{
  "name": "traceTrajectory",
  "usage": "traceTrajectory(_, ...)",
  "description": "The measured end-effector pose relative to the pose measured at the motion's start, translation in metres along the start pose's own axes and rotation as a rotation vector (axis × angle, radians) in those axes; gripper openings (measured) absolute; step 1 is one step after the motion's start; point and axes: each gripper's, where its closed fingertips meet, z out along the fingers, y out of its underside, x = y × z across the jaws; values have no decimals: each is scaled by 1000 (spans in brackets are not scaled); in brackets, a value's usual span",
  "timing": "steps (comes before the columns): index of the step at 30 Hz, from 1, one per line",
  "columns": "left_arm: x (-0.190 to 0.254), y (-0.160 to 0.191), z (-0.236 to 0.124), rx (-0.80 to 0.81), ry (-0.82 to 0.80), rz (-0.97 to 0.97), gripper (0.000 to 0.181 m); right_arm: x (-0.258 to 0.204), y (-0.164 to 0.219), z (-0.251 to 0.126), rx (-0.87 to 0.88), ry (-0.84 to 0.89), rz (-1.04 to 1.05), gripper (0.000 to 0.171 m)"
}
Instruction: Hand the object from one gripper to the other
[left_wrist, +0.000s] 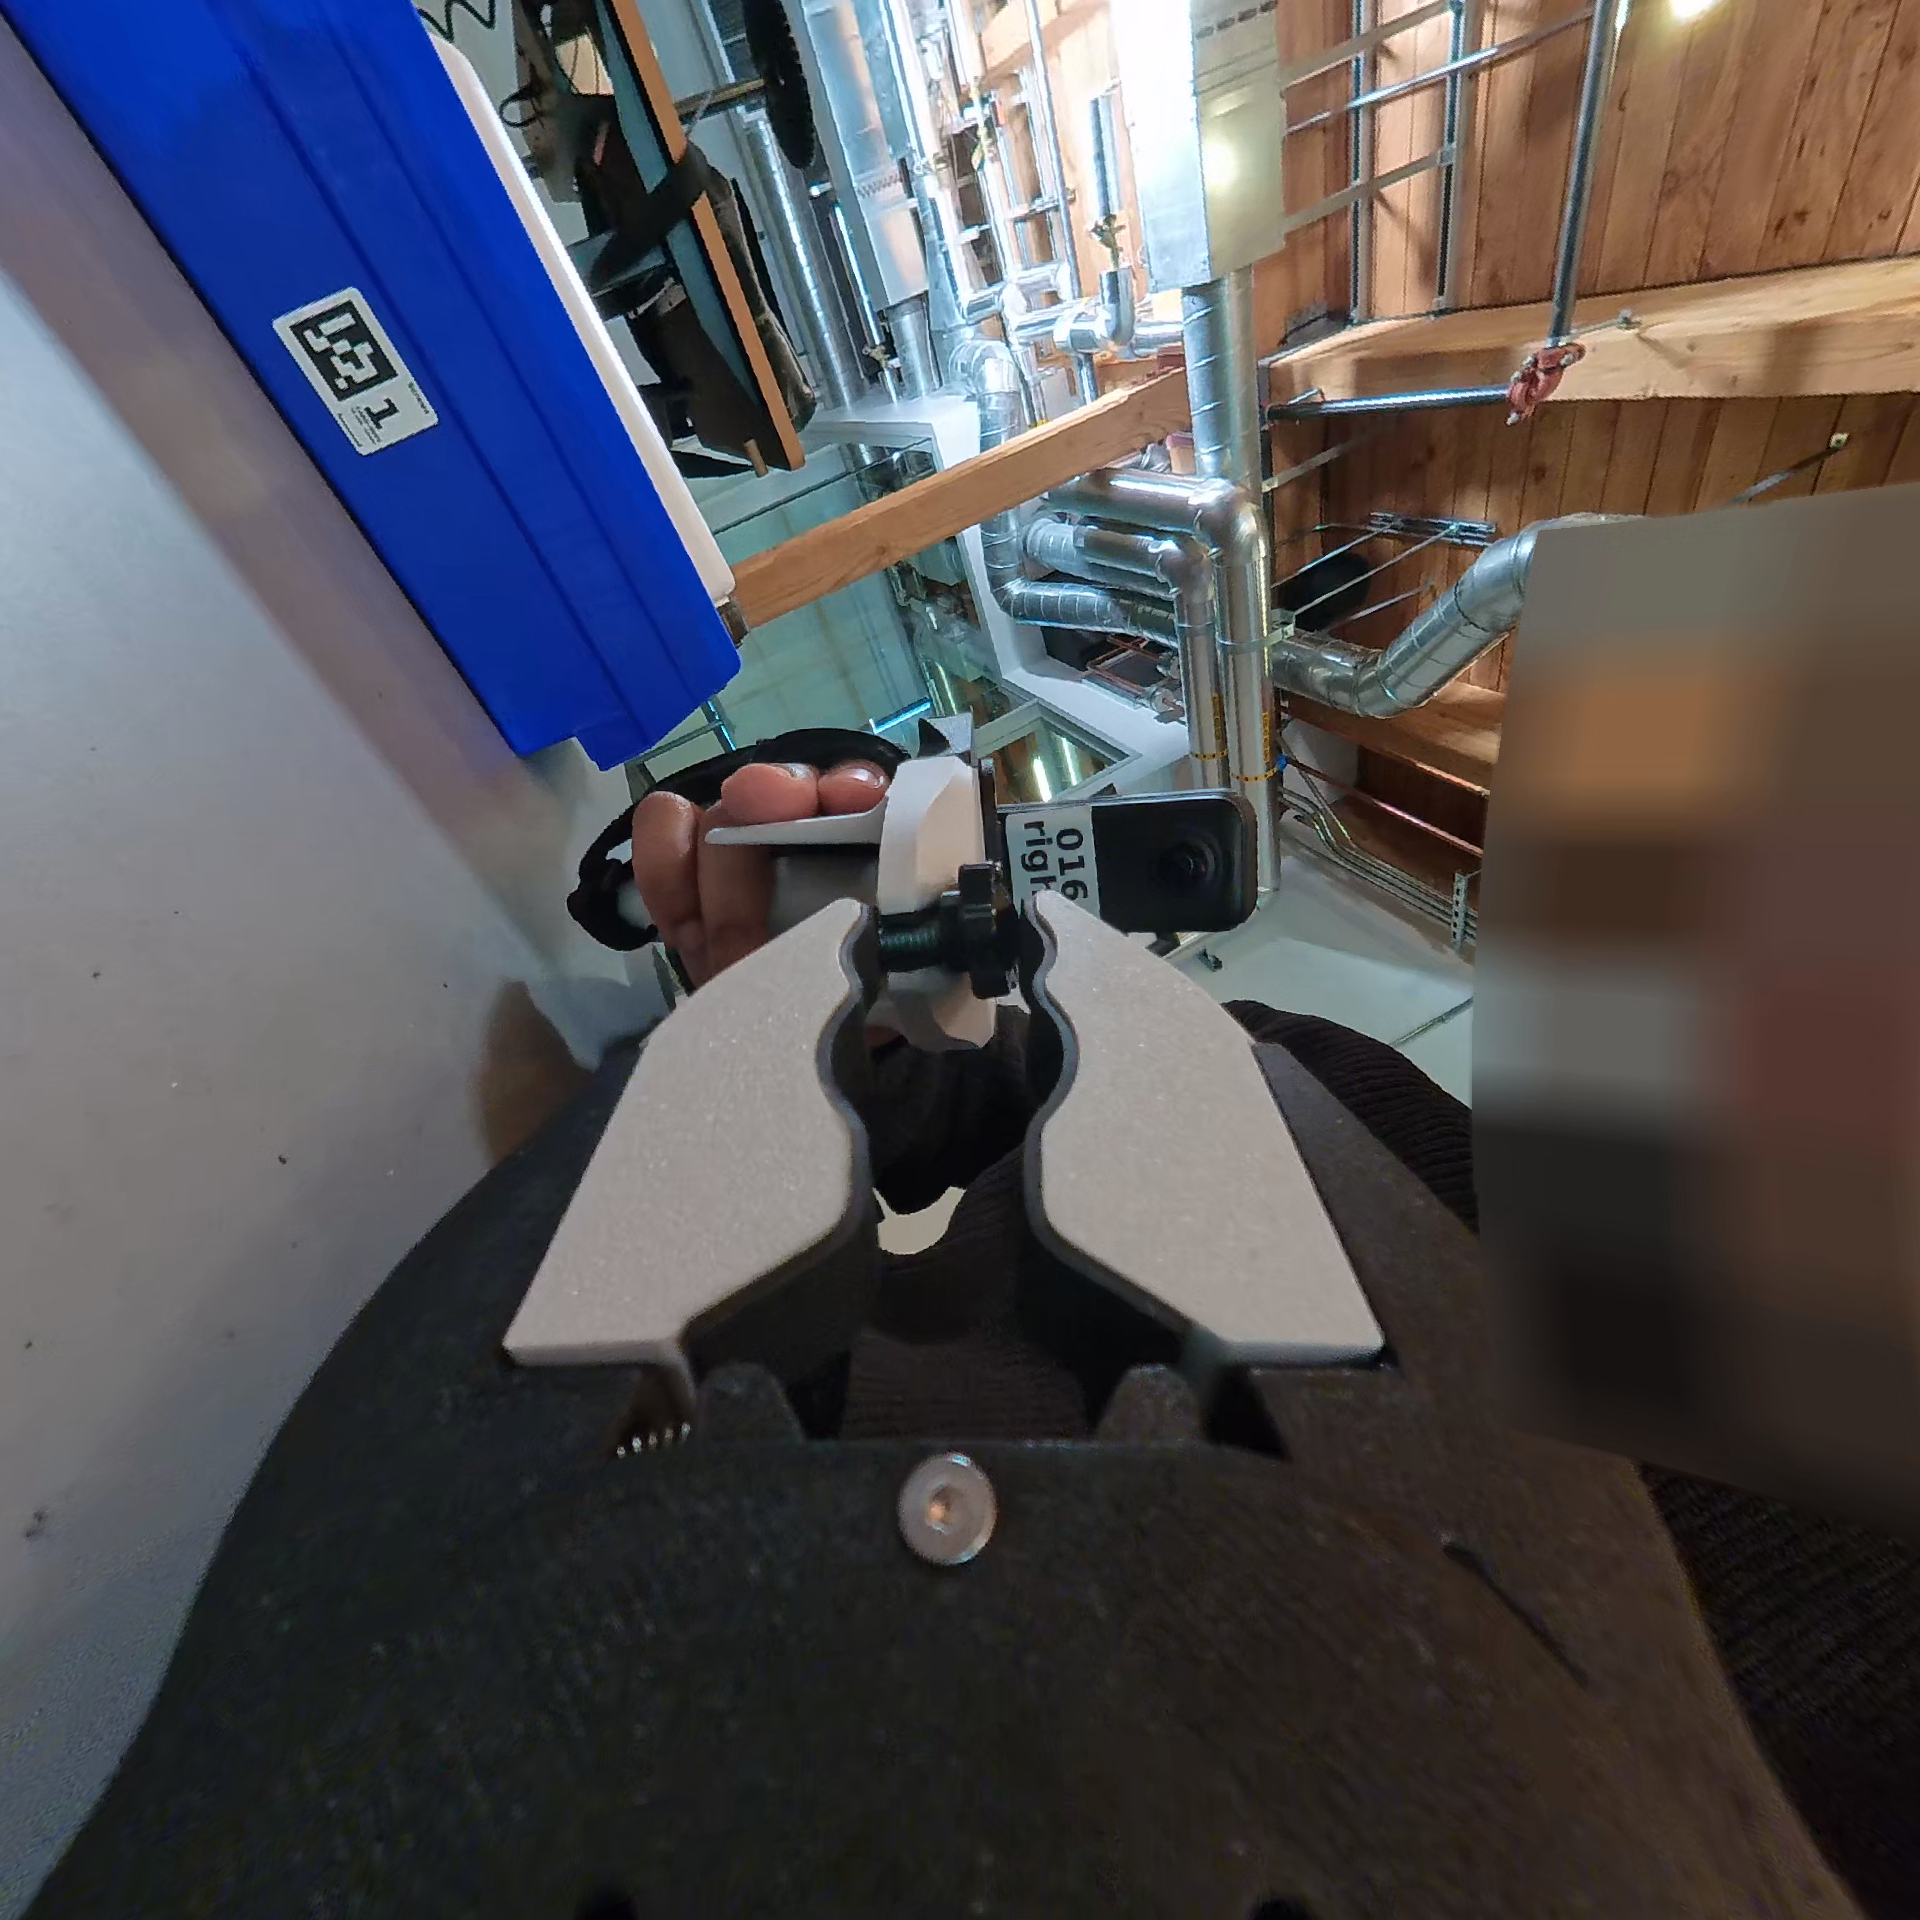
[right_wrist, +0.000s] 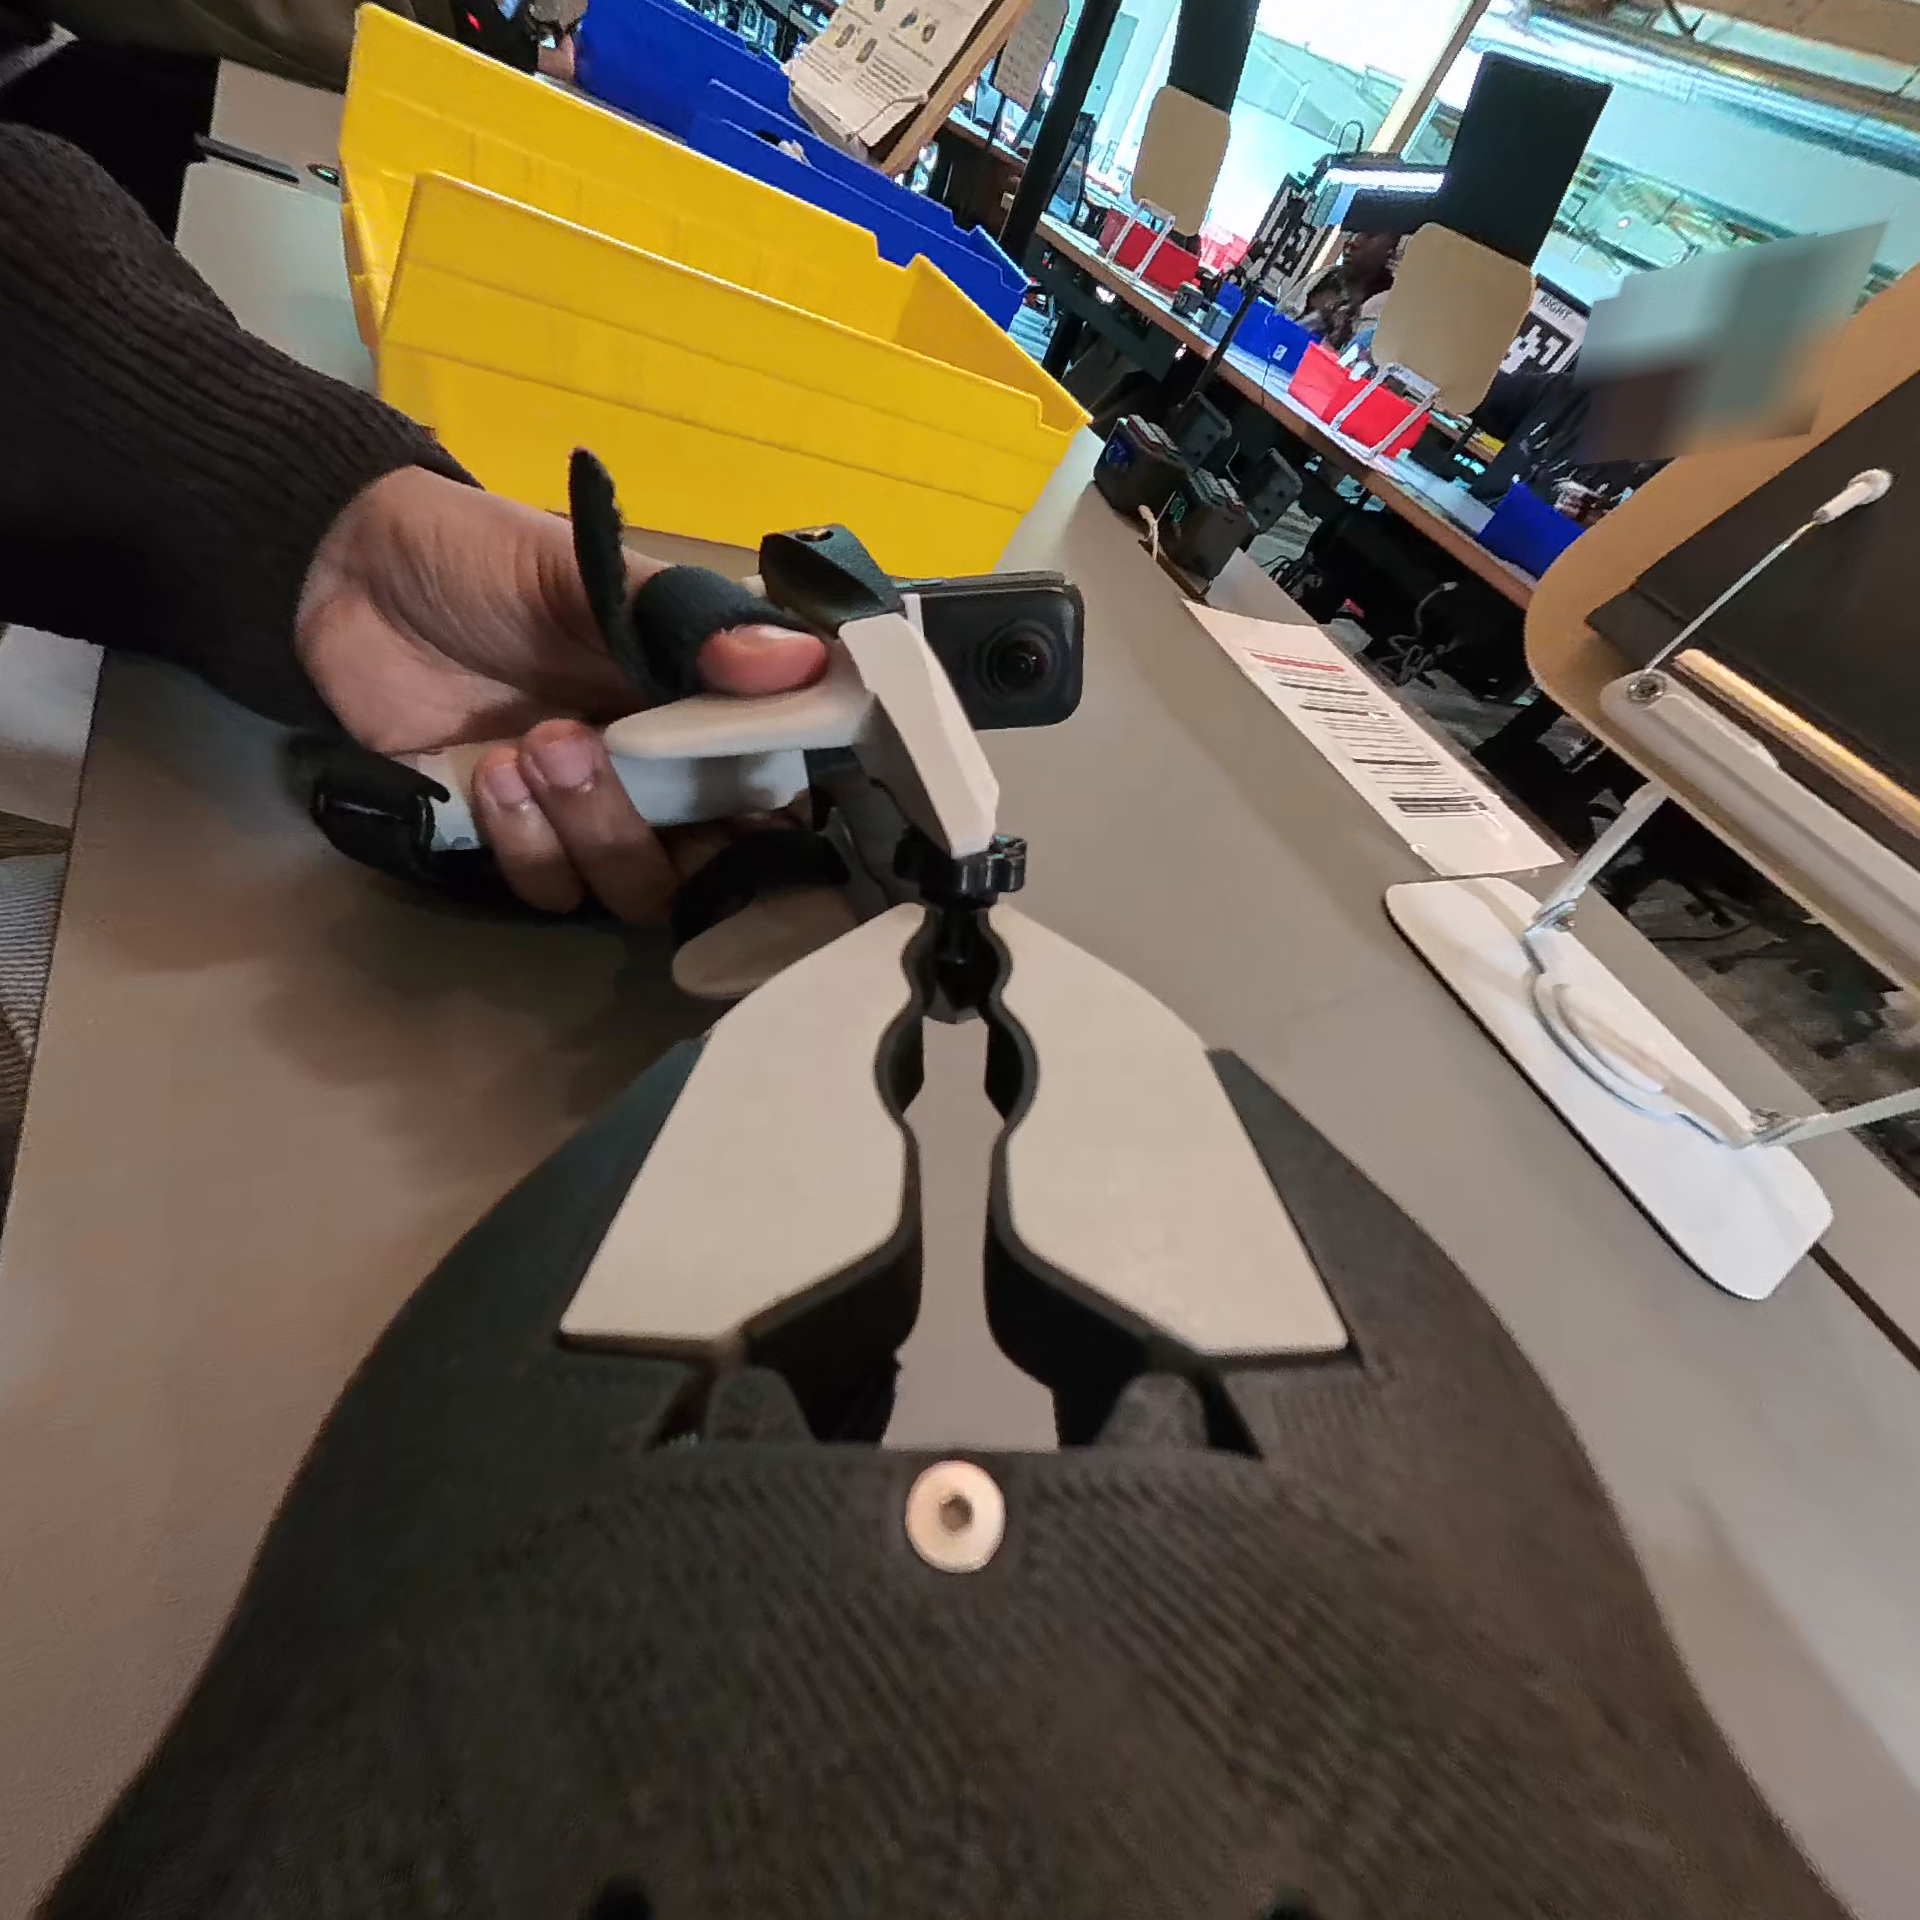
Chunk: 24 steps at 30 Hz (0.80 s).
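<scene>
The right gripper (right_wrist: 958, 935) has its grey fingers drawn almost together, nipping the black knob screw (right_wrist: 961, 868) at their very tips; in the left wrist view the left gripper (left_wrist: 951, 920) stands wider, its jaws set against the two ends of the same screw, threaded end to one side and star knob to the other; so the screw sits between both tools at once, above the grey table (right_wrist: 260, 1039).

Just behind it, each view shows the opposite tool's white fingers and small black camera, held by the left hand (right_wrist: 499, 665) and the right hand (left_wrist: 707, 862), both in dark knitted sleeves.

On the table to the right lie a printed paper sheet (right_wrist: 1361, 727) and a white stand base (right_wrist: 1610, 1091); farther back stand stacked yellow bins (right_wrist: 675, 416); a blue bin (left_wrist: 364, 312) fills the left view's upper corner.
</scene>
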Motion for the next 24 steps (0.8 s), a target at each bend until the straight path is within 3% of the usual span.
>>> traceTrajectory(3, 1, -2, 0, 13, 2, 17, 26, 1, -1, 0, 8, -10, 39, 6)
traceTrajectory(6, 1, -9, -3, 66, -3, 37, 38, 6, -4, -3, 40, -21, 124, 6)
traceTrajectory(12, 1, -21, -8, 119, -105, 206, 54, 18, -7, -9, 130, -107, 459, 6)
traceTrajectory(16, -1, -23, -7, 90, -265, 454, 70, 26, -12, -16, 215, -208, 724, 6)
traceTrajectory(19, -4, -23, -4, 25, -424, 744, 85, 30, -15, -21, 268, -282, 873, 6)
traceTrajectory(24, -3, -12, 2, -163, -640, 1288, 85, 17, -20, -22, 292, -521, 1091, 6)
